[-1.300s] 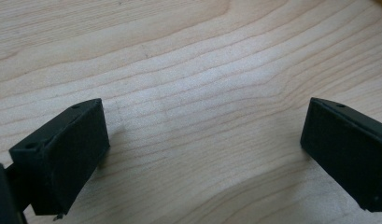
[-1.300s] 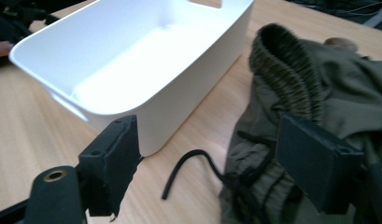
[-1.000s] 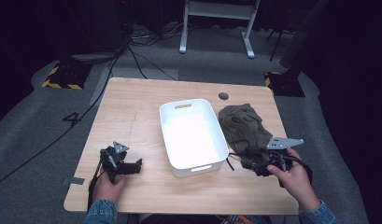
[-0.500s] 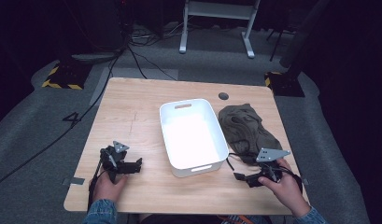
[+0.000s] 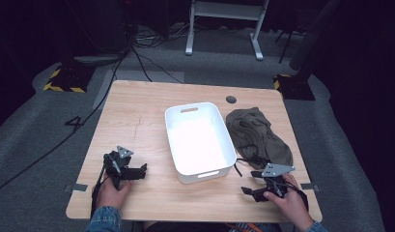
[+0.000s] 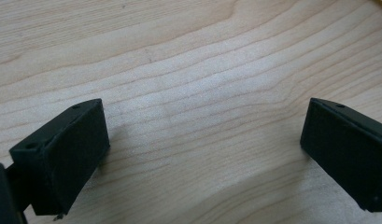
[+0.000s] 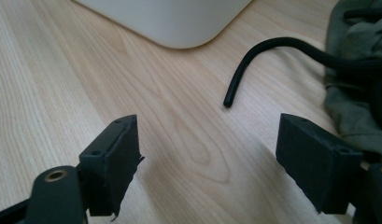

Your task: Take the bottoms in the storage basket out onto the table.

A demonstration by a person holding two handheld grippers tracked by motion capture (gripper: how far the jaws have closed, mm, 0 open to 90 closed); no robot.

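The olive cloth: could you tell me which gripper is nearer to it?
Right. The right gripper sits just below the cloth at the table's near right; the left gripper lies across the white bin.

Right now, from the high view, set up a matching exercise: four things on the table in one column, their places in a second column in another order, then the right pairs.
Things
1. white bin
2. olive cloth
3. left gripper
4. right gripper

Places
A. near right corner of the table, fingers apart over bare wood
B. middle of the table
C. near left part of the table, fingers apart over bare wood
D. right of the bin, lying crumpled

Pairs: 1-B, 2-D, 3-C, 4-A
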